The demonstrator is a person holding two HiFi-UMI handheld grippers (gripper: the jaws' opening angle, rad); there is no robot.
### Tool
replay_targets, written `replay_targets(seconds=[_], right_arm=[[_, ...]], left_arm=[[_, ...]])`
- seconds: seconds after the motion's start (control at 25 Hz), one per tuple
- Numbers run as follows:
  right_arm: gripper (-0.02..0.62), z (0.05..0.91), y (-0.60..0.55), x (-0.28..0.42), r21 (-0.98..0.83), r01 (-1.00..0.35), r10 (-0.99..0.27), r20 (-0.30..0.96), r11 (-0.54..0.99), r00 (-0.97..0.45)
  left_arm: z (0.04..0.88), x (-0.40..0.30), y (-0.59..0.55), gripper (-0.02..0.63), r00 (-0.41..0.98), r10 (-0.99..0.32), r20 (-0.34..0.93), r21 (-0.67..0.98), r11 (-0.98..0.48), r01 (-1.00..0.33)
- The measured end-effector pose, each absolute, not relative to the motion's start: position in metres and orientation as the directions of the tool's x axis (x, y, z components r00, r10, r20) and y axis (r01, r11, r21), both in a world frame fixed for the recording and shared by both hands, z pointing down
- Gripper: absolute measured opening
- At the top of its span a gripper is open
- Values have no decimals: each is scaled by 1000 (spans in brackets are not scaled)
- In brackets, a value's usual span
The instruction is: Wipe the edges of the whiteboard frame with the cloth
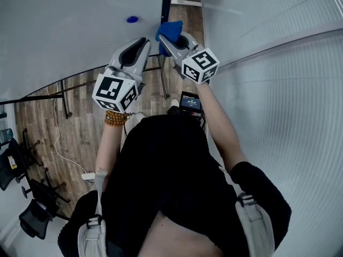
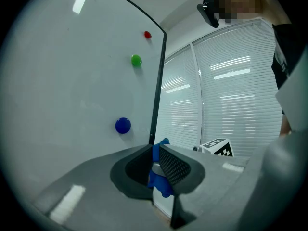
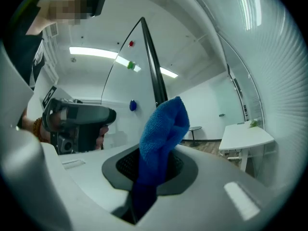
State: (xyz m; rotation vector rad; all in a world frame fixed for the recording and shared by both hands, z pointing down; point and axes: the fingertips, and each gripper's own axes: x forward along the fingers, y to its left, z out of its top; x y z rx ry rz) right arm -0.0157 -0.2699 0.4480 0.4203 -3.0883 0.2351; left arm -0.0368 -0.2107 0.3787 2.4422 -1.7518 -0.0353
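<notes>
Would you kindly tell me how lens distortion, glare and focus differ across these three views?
Head view: evenly lit and sharp, with the window blinds bowed into arcs. Left gripper view: dark round vignette, a glare streak at the top of the whiteboard, its frame curved. Right gripper view: the cloth is crisp, the ceiling lights are blown out, and the frame again bows.

Bunched blue cloth, clamped upright in the right gripper, sits at the whiteboard's dark frame edge.
</notes>
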Motion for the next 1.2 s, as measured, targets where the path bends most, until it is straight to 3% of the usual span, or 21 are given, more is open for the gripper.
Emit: replay_targets(seconds=[0.12,0.36,0.56,0.8,1.2], right_arm=[[77,457,-267,-27,-152,-243,-234,76,958,-969],[72,461,-268,-30,-318,-171,-169,35,933,-985],[72,462,-261,-33,-225,-165,-144,106,960,-984],[72,503,-255,-36,-267,-150,-90,222,952,-971],[72,536,-264,-32,-397,-149,-67,214,906,-975]], left_arm=[[380,-38,-213,144,328,-943,61,126,-319,-939],[381,-44,-211,144,315,-947,61,131,-305,-943],[382,-52,-205,144,293,-954,63,143,-282,-949],[386,-52,-202,144,287,-956,68,152,-274,-950],[391,-69,-197,144,246,-965,90,148,-231,-962]])
